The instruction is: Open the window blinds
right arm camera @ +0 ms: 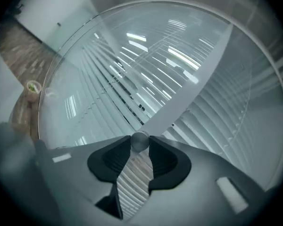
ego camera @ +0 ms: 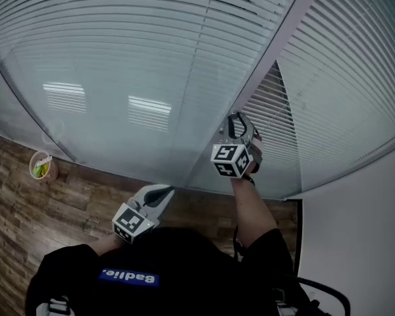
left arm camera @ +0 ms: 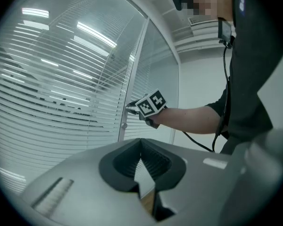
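White slatted blinds (ego camera: pixel 151 45) hang behind the glass on both sides of a grey frame post (ego camera: pixel 266 64). The slats to the right of the post (ego camera: pixel 276 124) are partly tilted and show dark gaps. My right gripper (ego camera: pixel 237 118) reaches up to the post, and its jaws pinch a small round metal knob (right arm camera: pixel 140 141) between their tips. In the left gripper view the right gripper (left arm camera: pixel 130 108) touches the post, and a second small knob (left arm camera: pixel 124 125) sits just below it. My left gripper (ego camera: pixel 167 191) hangs low and level, jaws together with nothing in them.
A paper cup (ego camera: pixel 42 166) with something green in it stands on the wood floor (ego camera: pixel 66 209) by the glass at left. A white wall (ego camera: pixel 362 229) closes the right side. A black cable (left arm camera: pixel 198 142) hangs under my right forearm.
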Demonstrator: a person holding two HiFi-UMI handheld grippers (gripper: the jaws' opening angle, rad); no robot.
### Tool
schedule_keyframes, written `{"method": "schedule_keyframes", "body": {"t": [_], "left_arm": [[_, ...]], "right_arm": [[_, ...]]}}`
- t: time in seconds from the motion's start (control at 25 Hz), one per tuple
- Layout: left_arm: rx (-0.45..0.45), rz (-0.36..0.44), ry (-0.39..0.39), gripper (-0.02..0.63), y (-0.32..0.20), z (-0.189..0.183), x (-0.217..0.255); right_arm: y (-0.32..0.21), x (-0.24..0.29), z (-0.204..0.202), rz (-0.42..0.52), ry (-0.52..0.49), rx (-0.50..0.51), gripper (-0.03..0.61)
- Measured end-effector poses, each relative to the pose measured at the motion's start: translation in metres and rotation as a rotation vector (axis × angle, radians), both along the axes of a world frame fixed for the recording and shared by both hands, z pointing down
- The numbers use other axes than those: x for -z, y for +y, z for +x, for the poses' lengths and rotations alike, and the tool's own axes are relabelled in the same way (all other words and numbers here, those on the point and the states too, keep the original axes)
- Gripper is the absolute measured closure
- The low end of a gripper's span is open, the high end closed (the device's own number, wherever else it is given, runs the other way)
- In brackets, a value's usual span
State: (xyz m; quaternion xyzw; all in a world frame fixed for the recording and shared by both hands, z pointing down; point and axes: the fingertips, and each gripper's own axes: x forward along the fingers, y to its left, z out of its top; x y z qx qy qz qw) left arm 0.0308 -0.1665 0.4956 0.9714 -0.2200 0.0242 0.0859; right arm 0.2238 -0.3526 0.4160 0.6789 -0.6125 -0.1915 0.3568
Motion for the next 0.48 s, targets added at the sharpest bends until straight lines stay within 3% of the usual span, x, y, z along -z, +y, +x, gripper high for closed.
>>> {"method": "schedule_keyframes", "body": {"t": [0.48], "left_arm": [[-0.015, -0.005, -0.008, 0.614, -0.0028, 0.0001, -0.0045]], "right_arm": [[-0.0031, -0.0014, 0.0096, 0.030, -0.646, -0.024, 0.451]]}}
